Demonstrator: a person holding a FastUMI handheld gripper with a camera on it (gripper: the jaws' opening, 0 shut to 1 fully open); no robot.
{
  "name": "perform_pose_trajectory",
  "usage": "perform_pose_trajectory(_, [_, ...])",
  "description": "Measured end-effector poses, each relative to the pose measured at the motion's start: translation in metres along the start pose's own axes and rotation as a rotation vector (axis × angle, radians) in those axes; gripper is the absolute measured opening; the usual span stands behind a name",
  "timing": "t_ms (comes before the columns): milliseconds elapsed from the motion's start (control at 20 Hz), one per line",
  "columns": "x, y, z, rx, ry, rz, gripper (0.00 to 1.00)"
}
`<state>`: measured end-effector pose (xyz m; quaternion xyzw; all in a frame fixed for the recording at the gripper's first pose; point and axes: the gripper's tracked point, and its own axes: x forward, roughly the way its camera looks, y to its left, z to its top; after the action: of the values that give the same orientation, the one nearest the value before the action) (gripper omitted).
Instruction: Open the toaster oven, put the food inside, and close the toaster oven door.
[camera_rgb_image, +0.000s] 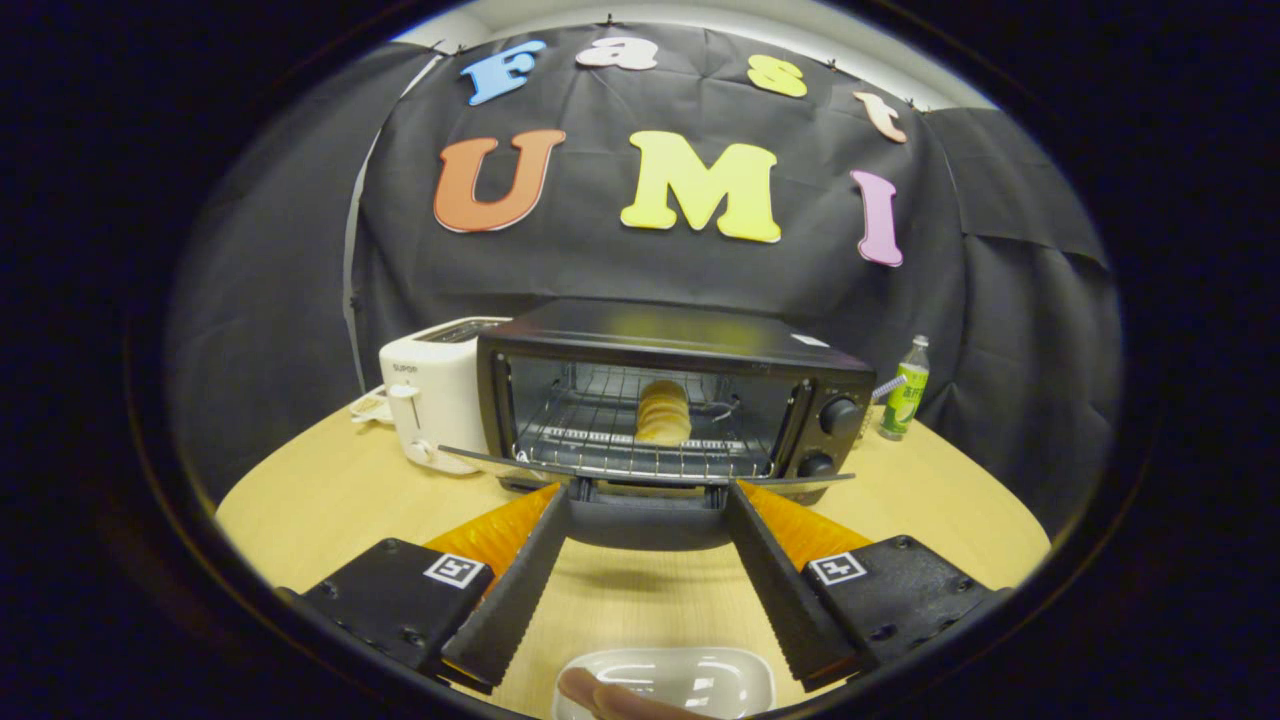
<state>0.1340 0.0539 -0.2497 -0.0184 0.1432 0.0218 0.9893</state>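
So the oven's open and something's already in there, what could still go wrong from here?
The gripper is open, its fingertips at the lowered door of the toaster oven.

1. The door's handle sits right between the fingers; a lift off-centre could let it slip and drop back.
2. The food stands near the front of the rack, so a hard-swung door might knock it.
3. The dish under the gripper could get bumped on pulling back.

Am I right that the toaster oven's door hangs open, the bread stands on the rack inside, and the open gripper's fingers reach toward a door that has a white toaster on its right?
Not quite. In the gripper view the white toaster stands to the left of the toaster oven, not the right. The rest holds: the door is down, the bread is on the rack, and the gripper is open.
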Motion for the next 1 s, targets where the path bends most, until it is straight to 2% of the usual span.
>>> perform_pose_trajectory(200, [0.022, 0.008, 0.027, -0.037, -0.030, 0.021, 1.00])
perform_pose_trajectory(500, [0.008, 0.015, 0.043, -0.025, -0.068, 0.028, 1.00])
perform_pose_trajectory(600, [-0.005, 0.019, 0.043, -0.012, -0.053, 0.038, 1.00])
perform_pose_trajectory(800, [-0.041, 0.004, 0.053, -0.016, -0.045, -0.015, 1.00])
perform_pose_trajectory(1000, [-0.107, -0.012, 0.084, 0.009, -0.112, -0.042, 1.00])
